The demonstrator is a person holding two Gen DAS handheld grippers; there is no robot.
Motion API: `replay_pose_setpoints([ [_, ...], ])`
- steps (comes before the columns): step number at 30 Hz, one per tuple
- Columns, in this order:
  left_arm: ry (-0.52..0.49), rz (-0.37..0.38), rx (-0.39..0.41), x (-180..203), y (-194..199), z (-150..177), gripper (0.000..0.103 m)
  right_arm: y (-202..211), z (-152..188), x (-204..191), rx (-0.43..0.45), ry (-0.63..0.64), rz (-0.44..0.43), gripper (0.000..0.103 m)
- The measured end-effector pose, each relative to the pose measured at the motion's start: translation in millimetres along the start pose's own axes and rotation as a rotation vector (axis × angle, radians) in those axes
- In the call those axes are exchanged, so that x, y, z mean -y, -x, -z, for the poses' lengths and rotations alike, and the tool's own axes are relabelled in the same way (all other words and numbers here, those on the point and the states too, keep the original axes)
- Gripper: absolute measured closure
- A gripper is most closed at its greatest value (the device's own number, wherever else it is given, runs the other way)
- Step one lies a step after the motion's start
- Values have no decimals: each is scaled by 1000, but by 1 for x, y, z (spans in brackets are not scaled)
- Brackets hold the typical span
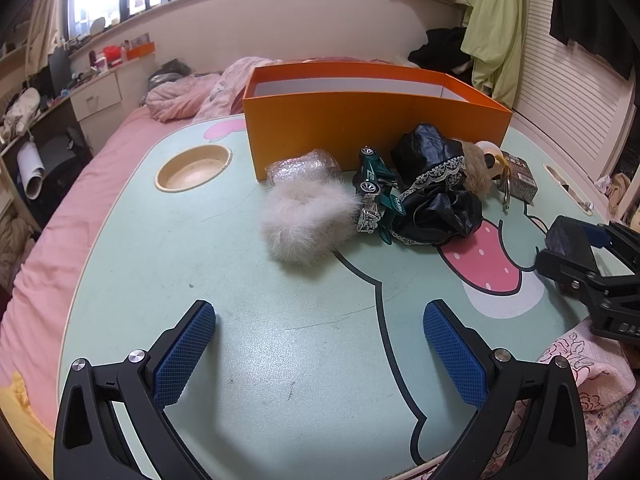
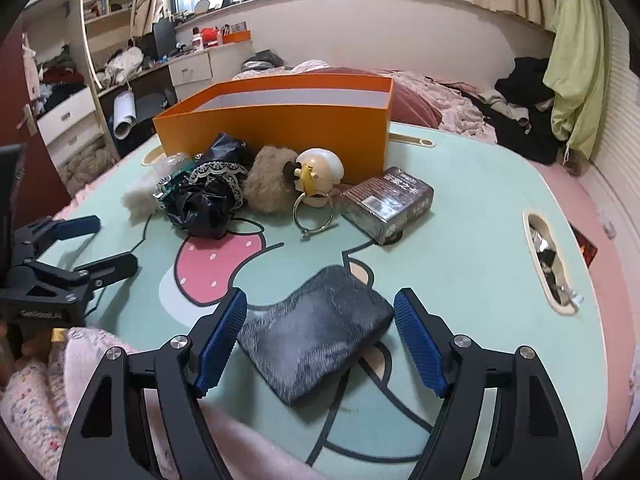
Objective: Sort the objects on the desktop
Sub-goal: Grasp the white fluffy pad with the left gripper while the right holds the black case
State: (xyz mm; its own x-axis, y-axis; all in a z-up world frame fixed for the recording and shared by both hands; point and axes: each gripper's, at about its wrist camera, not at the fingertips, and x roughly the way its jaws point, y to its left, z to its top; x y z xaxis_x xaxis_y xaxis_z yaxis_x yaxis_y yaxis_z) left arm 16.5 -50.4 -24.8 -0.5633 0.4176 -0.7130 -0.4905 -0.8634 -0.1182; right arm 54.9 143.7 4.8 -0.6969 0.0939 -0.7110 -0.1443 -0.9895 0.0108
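A dark grey furry pouch lies on the mint cartoon table, between the blue pads of my right gripper. The pads stand just outside its corners, open. My left gripper is open over bare tabletop, holding nothing. By the front wall of the orange box are a white fluffy piece, a green toy car, black lace-trimmed fabric, a brown fur ball, a cream charm with a metal ring and a brown wrapped packet.
Crumpled clear plastic lies against the box. A round cup recess is sunk into the far left of the table and a slot runs along its right edge. A pink knitted blanket covers the near edge. The table stands on a pink bed.
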Motion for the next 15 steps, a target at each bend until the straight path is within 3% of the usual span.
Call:
replay_pose_setpoints([
  [4,1,-1,1,0,0,0,0,-4,-2,-1,5,13,28,27],
  [6,3,-3,3,0,0,0,0,-2,0,-1,19,14,21,36],
  [12,48,18,18,-12,4,-8,0,-1,3,-3,37,26,6,36],
  [15,100,-47,62,-25,6,-18,0,-1,2,-3,38,25,5,36],
])
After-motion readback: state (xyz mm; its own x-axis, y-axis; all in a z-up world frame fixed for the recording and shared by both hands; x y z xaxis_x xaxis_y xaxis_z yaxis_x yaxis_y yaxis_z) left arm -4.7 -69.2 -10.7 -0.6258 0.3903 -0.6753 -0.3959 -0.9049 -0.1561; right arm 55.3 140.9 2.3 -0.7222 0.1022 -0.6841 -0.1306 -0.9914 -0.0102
